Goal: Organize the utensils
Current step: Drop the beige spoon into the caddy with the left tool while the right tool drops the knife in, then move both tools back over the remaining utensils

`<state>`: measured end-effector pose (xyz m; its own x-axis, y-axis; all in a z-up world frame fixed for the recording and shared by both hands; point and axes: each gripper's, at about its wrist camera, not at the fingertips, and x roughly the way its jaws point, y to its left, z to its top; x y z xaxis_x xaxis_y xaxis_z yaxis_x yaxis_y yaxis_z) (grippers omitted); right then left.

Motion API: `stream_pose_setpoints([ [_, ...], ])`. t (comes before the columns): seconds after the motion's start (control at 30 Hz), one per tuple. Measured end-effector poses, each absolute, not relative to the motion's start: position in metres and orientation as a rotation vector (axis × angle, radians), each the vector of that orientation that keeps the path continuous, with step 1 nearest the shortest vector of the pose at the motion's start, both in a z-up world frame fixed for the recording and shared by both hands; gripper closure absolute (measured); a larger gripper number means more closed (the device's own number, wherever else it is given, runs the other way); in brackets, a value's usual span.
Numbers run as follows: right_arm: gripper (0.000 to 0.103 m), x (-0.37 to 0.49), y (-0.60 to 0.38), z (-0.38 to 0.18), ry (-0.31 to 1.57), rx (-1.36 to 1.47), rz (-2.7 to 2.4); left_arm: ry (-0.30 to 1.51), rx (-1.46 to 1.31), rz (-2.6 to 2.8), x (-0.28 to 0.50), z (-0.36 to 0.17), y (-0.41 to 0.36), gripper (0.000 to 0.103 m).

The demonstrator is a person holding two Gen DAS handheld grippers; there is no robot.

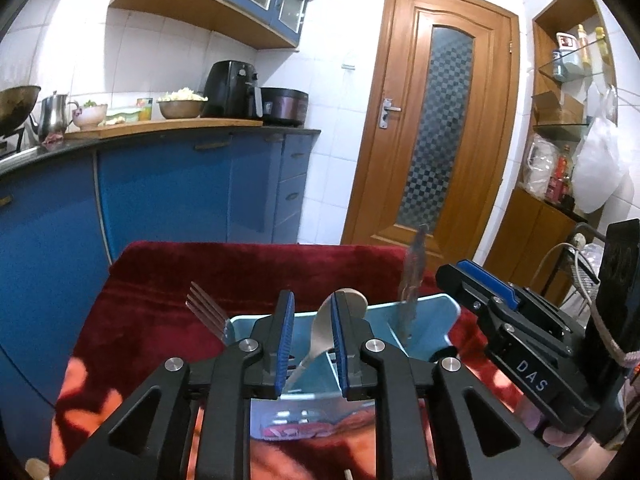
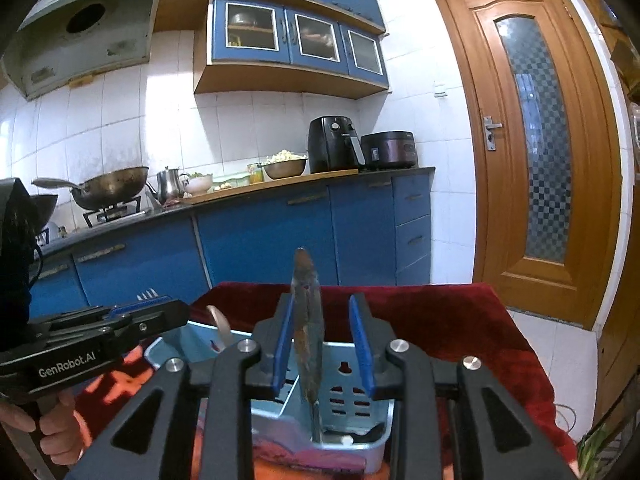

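Observation:
A light blue utensil holder [image 1: 424, 312] stands on a red cloth [image 1: 168, 280]; it also shows in the right wrist view [image 2: 352, 392]. A fork [image 1: 208, 310], a spoon [image 1: 336, 320] and a worn knife [image 1: 412, 280] stand upright in it. My left gripper [image 1: 312, 340] is open, its blue pads either side of the spoon without clamping it. My right gripper [image 2: 322, 344] is open around the knife [image 2: 307, 320], which stands in the holder's compartment. The right gripper also shows in the left wrist view [image 1: 500, 300], and the left gripper in the right wrist view [image 2: 152, 308].
Blue kitchen cabinets [image 1: 160, 184] run behind the table, with an air fryer [image 1: 232, 88], bowls and a kettle on the counter. A wooden door [image 1: 436, 120] is at the back right. Shelves with bottles and bags [image 1: 572, 120] stand at the far right.

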<state>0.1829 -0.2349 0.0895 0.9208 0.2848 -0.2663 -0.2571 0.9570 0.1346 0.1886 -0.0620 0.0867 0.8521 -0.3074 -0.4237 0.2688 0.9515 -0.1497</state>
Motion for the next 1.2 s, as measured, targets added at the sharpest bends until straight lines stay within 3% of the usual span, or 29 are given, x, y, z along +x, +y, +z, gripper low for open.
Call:
stream_pose_setpoints([
  [0.5,0.072,0.115,-0.235,0.108,0.381,0.096,0.246,0.49,-0.05,-0.277,0.129,0.106,-0.051,0.084],
  [1.2,0.072,0.056,-0.236,0.056,0.612,0.087,0.188,0.751,-0.018,-0.245,0.089,0.049,-0.032,0.084],
])
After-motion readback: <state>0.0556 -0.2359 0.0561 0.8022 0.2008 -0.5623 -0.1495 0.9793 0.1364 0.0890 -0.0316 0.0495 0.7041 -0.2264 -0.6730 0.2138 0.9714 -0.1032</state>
